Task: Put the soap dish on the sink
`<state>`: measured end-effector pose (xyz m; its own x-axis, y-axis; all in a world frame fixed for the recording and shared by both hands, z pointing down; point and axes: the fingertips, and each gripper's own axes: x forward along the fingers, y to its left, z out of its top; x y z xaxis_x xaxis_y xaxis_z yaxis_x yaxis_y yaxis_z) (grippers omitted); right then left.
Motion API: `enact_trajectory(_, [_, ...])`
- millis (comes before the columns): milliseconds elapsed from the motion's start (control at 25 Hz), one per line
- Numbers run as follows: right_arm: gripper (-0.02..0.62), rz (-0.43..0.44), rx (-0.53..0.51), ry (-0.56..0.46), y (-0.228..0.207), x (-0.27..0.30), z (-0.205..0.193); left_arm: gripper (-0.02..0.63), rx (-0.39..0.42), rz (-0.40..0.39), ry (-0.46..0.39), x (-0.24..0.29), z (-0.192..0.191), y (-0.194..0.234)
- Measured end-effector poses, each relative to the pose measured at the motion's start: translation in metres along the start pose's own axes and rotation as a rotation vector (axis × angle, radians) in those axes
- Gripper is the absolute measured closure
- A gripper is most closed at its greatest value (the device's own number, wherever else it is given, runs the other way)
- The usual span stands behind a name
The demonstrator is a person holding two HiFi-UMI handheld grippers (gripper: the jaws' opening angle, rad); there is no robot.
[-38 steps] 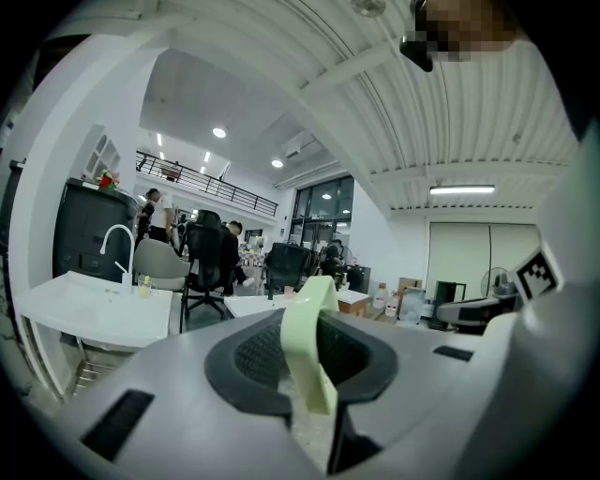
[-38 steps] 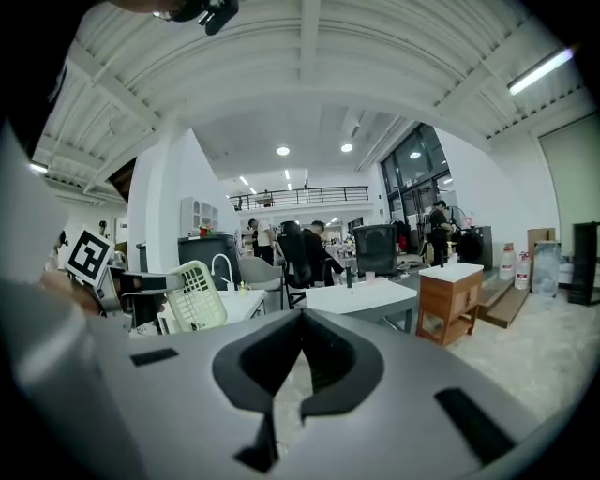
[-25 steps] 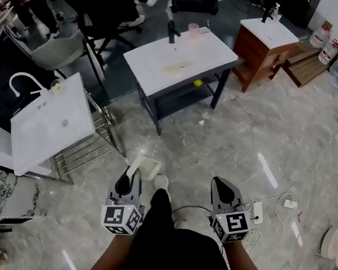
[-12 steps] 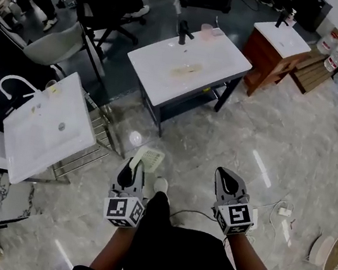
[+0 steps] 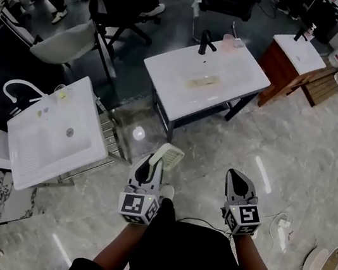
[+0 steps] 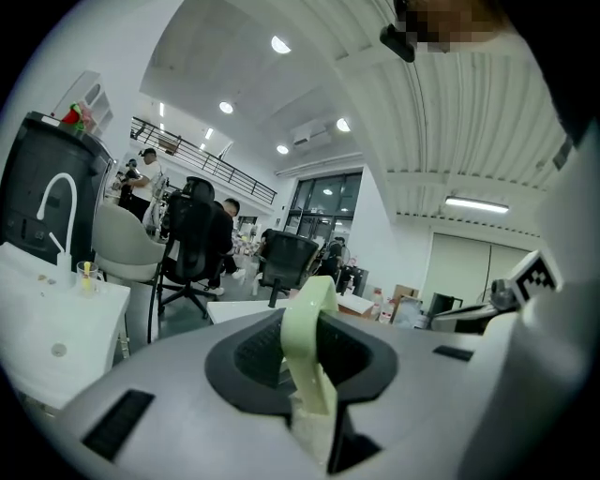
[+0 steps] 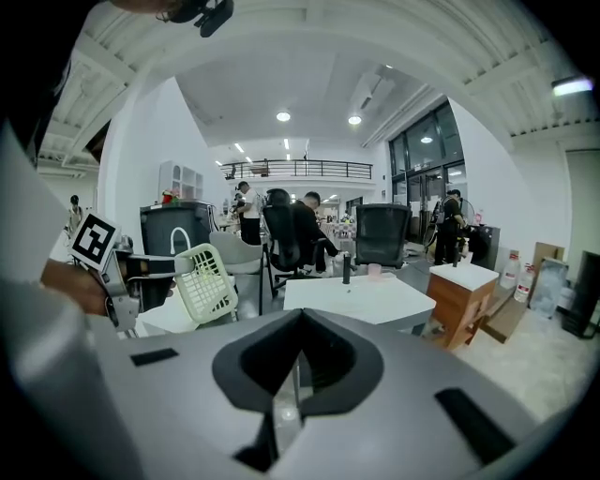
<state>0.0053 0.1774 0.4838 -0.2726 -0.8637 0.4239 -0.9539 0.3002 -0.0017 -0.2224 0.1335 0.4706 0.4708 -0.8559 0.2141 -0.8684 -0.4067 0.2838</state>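
Head view: both grippers are held low over a marble floor (image 5: 294, 152), side by side and apart. The left gripper (image 5: 151, 163) is clamped on one edge of a pale green soap dish (image 5: 168, 156) with a grid bottom. The dish sticks out past the jaw tips, over the floor and clear of every sink.

Left gripper view: the dish rim stands on edge, pinched between the two dark pads (image 6: 262, 352).

Right gripper view: the right gripper (image 5: 239, 178) carries nothing, its jaws drawn together at the tips.

Ahead stands a white sink (image 5: 229, 83) on a dark frame (image 5: 178, 117), with a black tap (image 5: 205, 41) and a pink cup (image 5: 228, 42) at its far edge. A second sink (image 5: 46, 142) rests on a metal rack (image 5: 107, 137) to the left. A third sink (image 5: 301, 54) tops a wooden cabinet (image 5: 281, 79) at the right.
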Motion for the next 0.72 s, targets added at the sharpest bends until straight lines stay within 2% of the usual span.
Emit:
enact_trajectory(320, [0.598, -0.043, 0.005, 0.031, -0.012, 0.038, 0.027, 0.529, 0.004, -0.054, -0.014, 0.047, 0.018, 0.019])
enact_trajectory(600, [0.598, -0.035, -0.003, 0.025, -0.012, 0.061, 0.038, 0.529, 0.031, -0.042, -0.005, 0.057, 0.027, 0.038])
enact_trajectory(720, [0.598, -0.047, -0.005, 0.035, -0.015, 0.061, 0.039, 0.529, 0.019, -0.039, 0.005, 0.060, 0.024, 0.040])
